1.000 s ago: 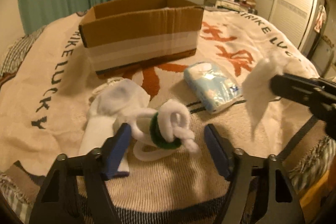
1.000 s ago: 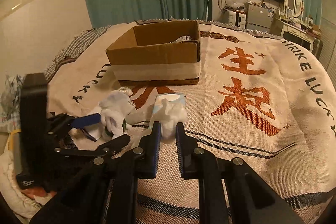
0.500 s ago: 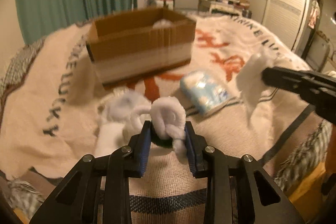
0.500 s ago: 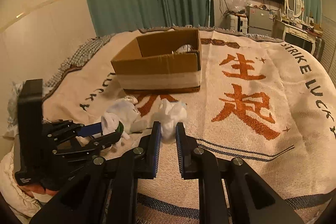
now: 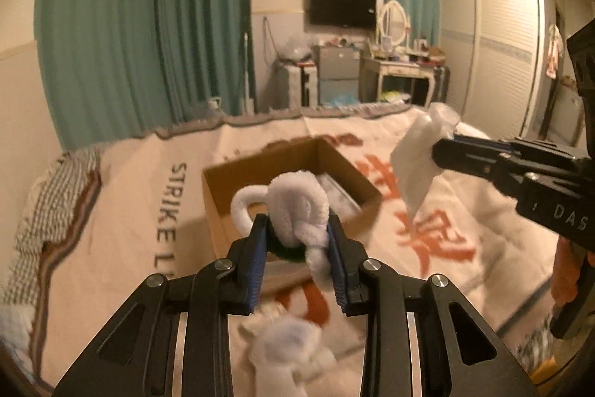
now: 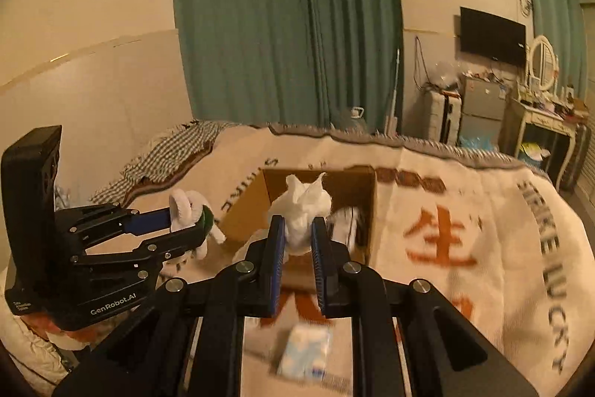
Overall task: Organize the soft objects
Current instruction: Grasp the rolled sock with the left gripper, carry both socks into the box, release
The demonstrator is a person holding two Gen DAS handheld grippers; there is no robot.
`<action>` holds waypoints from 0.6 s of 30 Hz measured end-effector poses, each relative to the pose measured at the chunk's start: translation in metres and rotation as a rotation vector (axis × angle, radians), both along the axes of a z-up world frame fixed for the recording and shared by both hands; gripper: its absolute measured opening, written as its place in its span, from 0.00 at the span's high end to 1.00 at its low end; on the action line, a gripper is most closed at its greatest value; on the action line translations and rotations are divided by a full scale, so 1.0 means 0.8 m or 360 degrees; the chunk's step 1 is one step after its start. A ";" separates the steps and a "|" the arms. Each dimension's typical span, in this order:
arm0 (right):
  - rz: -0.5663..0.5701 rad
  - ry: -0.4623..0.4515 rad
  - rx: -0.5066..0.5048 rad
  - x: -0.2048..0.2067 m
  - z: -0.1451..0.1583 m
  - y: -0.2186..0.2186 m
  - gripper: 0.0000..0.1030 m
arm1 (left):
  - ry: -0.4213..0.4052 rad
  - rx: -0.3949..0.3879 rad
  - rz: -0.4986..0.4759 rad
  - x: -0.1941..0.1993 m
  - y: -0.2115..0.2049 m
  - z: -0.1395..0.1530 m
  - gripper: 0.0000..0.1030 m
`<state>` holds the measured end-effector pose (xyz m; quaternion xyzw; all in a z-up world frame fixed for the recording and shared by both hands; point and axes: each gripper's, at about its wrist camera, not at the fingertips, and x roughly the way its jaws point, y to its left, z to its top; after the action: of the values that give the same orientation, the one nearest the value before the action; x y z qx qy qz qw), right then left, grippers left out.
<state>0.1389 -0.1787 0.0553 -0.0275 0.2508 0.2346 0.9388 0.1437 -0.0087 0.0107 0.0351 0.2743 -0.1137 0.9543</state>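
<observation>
Left gripper [image 5: 297,240] clamps a white knotted fabric loop with a dark green band [image 5: 297,211], held in the air in front of the open brown cardboard box [image 5: 223,207] on the cream blanket with orange characters [image 5: 141,211]. Right gripper [image 6: 297,240] pinches a crumpled white tissue [image 6: 303,207], also raised over the near side of the box. White socks [image 5: 286,352] lie on the blanket below the left gripper; a blue-and-white tissue pack [image 6: 305,352] lies below the right.
</observation>
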 end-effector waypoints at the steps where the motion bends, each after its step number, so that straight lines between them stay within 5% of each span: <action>1: 0.0007 -0.0004 -0.0005 0.013 0.002 0.004 0.86 | -0.0001 0.0003 0.0010 0.013 0.001 0.002 0.71; 8: 0.0025 0.0101 -0.0007 0.120 -0.012 0.025 0.86 | 0.0036 0.0032 0.0048 0.101 -0.002 -0.012 0.71; 18: 0.0008 0.0310 -0.0005 0.251 -0.087 0.036 0.84 | 0.0210 0.0061 0.0063 0.198 -0.012 -0.079 0.67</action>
<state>0.3398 -0.1498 -0.0141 -0.0065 0.3411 0.2381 0.9094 0.3020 -0.0186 -0.0521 0.0404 0.3395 -0.0917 0.9353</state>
